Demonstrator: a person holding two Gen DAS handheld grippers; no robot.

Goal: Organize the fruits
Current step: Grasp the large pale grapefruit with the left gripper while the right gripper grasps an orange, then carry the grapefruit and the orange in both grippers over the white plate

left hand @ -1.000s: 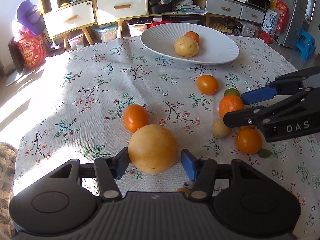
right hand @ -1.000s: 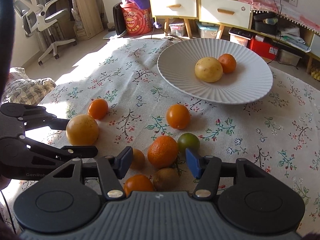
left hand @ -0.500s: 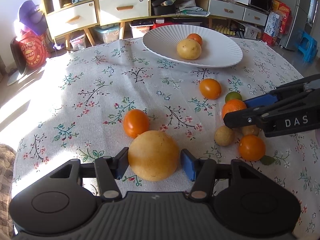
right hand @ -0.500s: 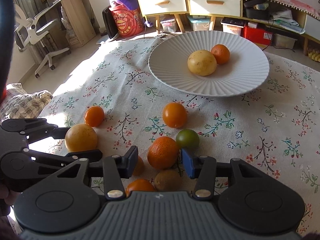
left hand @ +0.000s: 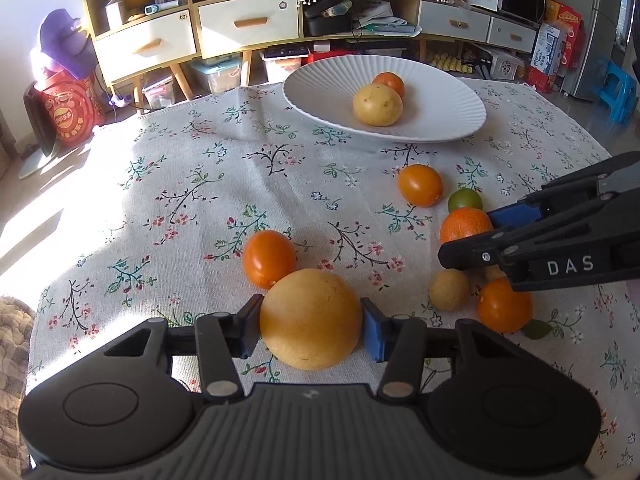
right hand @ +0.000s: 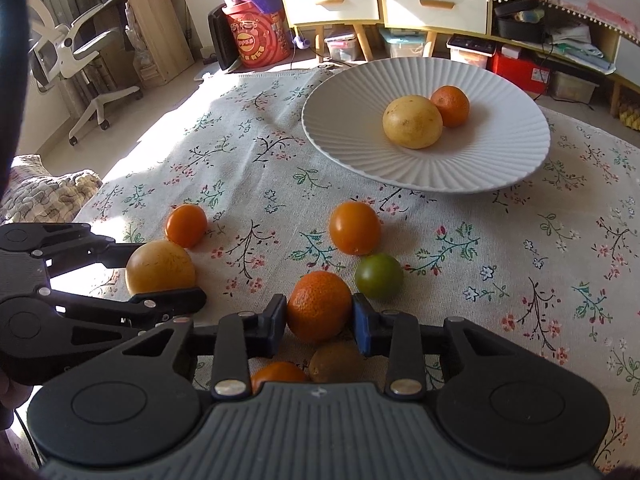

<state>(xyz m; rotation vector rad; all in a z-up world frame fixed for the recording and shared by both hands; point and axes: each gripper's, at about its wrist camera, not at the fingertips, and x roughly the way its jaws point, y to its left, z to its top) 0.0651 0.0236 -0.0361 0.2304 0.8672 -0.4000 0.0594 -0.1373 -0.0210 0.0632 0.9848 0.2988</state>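
My left gripper [left hand: 311, 328] is shut on a large yellow-orange fruit [left hand: 311, 319], low over the flowered cloth; this fruit also shows in the right wrist view [right hand: 160, 267]. My right gripper [right hand: 320, 316] is shut on a rough-skinned mandarin [right hand: 319, 305], which also shows in the left wrist view [left hand: 464, 225]. A white ribbed plate [right hand: 500, 160] at the far side holds a yellow fruit [right hand: 412, 121] and a mandarin [right hand: 450, 105]. Loose on the cloth lie two smooth orange fruits [right hand: 355, 228] [right hand: 186, 225] and a green one [right hand: 379, 275].
Under my right gripper lie a brown kiwi [right hand: 334, 364] and another orange fruit [right hand: 276, 374]. A small tan fruit [left hand: 449, 290] lies between the grippers. Behind the table stand drawers and shelves [left hand: 248, 24], a red drum [right hand: 258, 38] and an office chair [right hand: 76, 60].
Both grippers have closed in: the left jaws now touch the large yellow-orange fruit, the right jaws now touch the mandarin. Both views have shifted slightly forward.
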